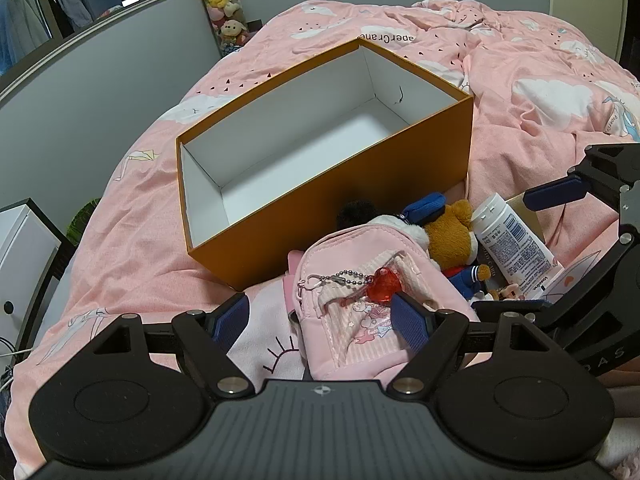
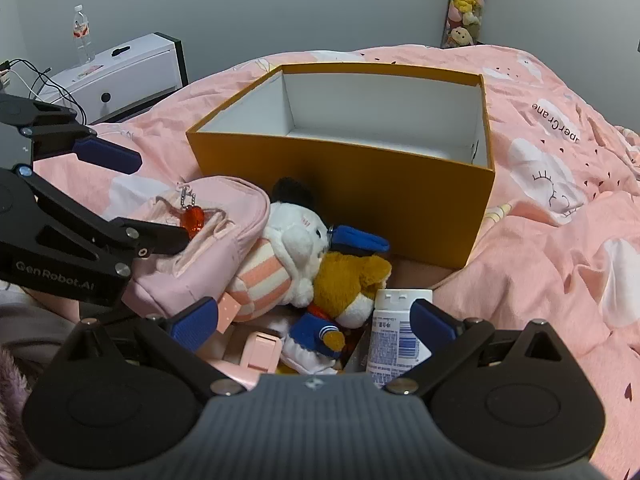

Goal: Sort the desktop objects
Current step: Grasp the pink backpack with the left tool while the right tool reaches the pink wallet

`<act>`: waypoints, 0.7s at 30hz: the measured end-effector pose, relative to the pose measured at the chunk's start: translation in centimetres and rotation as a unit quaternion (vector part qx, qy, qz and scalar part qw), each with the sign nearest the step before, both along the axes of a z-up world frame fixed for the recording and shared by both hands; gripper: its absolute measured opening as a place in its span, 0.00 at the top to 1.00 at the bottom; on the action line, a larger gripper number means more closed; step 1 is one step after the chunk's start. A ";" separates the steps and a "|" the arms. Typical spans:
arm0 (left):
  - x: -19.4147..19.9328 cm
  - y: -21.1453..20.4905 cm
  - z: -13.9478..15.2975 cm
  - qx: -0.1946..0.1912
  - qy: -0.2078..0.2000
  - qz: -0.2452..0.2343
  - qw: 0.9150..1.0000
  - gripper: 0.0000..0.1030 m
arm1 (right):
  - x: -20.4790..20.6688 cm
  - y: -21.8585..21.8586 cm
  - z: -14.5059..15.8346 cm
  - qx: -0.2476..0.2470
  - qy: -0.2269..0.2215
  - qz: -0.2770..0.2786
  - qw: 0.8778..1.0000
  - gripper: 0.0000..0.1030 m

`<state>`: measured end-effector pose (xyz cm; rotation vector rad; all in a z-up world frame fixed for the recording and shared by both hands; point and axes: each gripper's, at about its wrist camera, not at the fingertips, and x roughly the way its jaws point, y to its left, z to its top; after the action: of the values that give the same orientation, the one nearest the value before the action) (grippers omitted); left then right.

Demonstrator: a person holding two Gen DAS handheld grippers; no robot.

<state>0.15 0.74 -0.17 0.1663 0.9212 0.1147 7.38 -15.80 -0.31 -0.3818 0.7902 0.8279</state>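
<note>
Pink pouch (image 1: 360, 300) sits between left gripper (image 1: 320, 320) jaws, lotion bottle (image 2: 394, 336) between right gripper (image 2: 312, 320) jaws (both spread wide, gripping nothing).

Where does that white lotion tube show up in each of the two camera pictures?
Left wrist view: the white lotion tube lies at the right, cap pointing up-left, right of the brown plush dog.
Right wrist view: the tube is bottom centre, cap upward, right of the same dog.
Shared landmark: the open orange box stands behind the pile in both.
</note>
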 end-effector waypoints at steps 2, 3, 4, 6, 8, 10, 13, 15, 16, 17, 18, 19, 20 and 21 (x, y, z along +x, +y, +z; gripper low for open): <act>0.0 0.0 0.0 0.000 0.000 0.000 1.000 0.11 | 0.0 0.0 0.0 -0.001 0.000 0.000 1.000 0.01; 0.0 0.0 0.0 0.000 0.000 0.000 1.000 0.11 | 0.0 0.0 0.0 -0.001 0.000 0.000 1.000 0.01; 0.0 0.0 0.0 0.000 0.000 0.000 1.000 0.11 | 0.0 0.0 -0.1 -0.001 0.000 0.001 1.000 0.01; 0.0 0.0 0.0 0.000 0.000 0.000 1.000 0.11 | 0.0 0.1 -0.1 -0.002 0.001 0.000 1.000 0.01; 0.0 0.0 0.0 0.000 0.000 0.000 1.000 0.11 | 0.0 0.1 -0.1 -0.002 0.002 0.000 1.000 0.01; 0.0 0.0 0.0 0.000 0.000 0.000 1.000 0.11 | 0.0 0.1 -0.2 -0.002 0.004 0.000 1.000 0.01; 0.0 0.0 0.0 0.000 0.000 0.000 1.000 0.11 | 0.0 0.0 -0.2 -0.001 0.005 0.000 1.000 0.01; 0.0 0.0 0.0 0.000 0.000 -0.001 1.000 0.11 | 0.0 0.0 -0.2 -0.002 0.004 0.000 1.000 0.01; 0.0 0.0 0.0 -0.001 0.000 -0.001 1.000 0.11 | 0.1 0.0 -0.2 -0.002 0.004 0.000 1.000 0.01; 0.0 0.0 0.0 0.000 0.000 -0.001 1.000 0.11 | 0.1 0.0 -0.2 -0.002 0.004 0.000 1.000 0.01; 0.0 0.0 0.0 -0.001 0.000 -0.001 1.000 0.11 | 0.1 0.1 -0.2 -0.003 0.005 0.000 1.000 0.01; 0.1 0.0 0.0 -0.003 0.001 -0.001 1.000 0.12 | 0.2 0.1 -0.2 -0.003 0.006 0.000 1.000 0.01; 0.1 0.1 0.1 -0.007 0.002 -0.001 1.000 0.12 | 0.2 0.1 -0.3 -0.002 0.007 0.000 1.000 0.01; 0.2 0.3 0.2 -0.014 0.004 -0.001 1.000 0.13 | 0.3 0.1 -0.3 -0.002 0.009 0.001 1.000 0.02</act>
<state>0.37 1.01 0.05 0.1413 0.9304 0.1001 7.65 -15.67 -0.58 -0.3788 0.8088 0.8321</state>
